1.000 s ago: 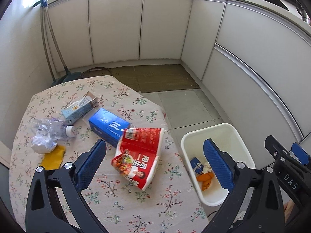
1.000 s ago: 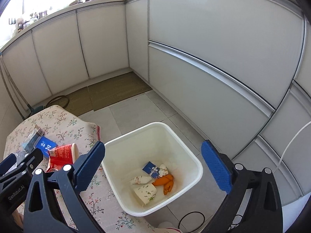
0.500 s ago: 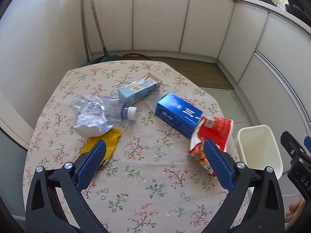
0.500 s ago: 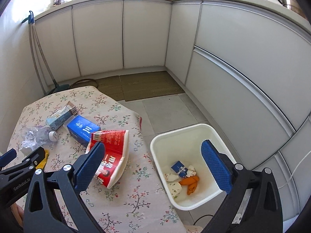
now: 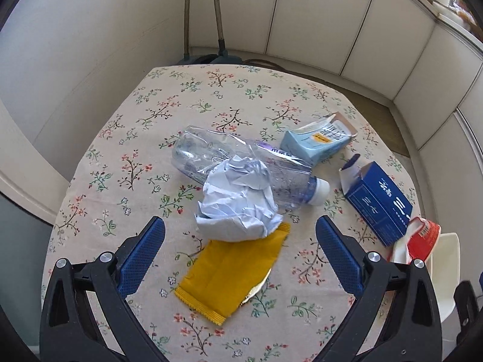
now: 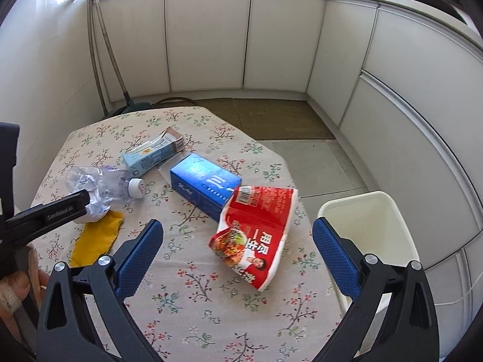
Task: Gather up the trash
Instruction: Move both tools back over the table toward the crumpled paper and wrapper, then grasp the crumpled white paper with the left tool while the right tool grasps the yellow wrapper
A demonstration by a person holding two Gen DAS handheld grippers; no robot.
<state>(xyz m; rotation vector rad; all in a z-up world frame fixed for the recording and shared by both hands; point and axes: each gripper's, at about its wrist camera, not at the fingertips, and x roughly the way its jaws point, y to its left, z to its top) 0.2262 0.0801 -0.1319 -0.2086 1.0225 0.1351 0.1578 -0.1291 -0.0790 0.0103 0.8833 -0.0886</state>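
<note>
Both tongs, left (image 5: pixel 240 252) and right (image 6: pixel 237 252), spread empty above six trash pieces on one table (image 6: pixel 196 301).

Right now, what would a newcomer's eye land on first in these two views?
Probably the red snack bag, lying crumpled near the table's right edge against the dark blue box. Next, the crumpled white paper resting on the clear plastic bottle and yellow wrapper, ahead of the open left gripper. The white bin stands beside the table.
</note>
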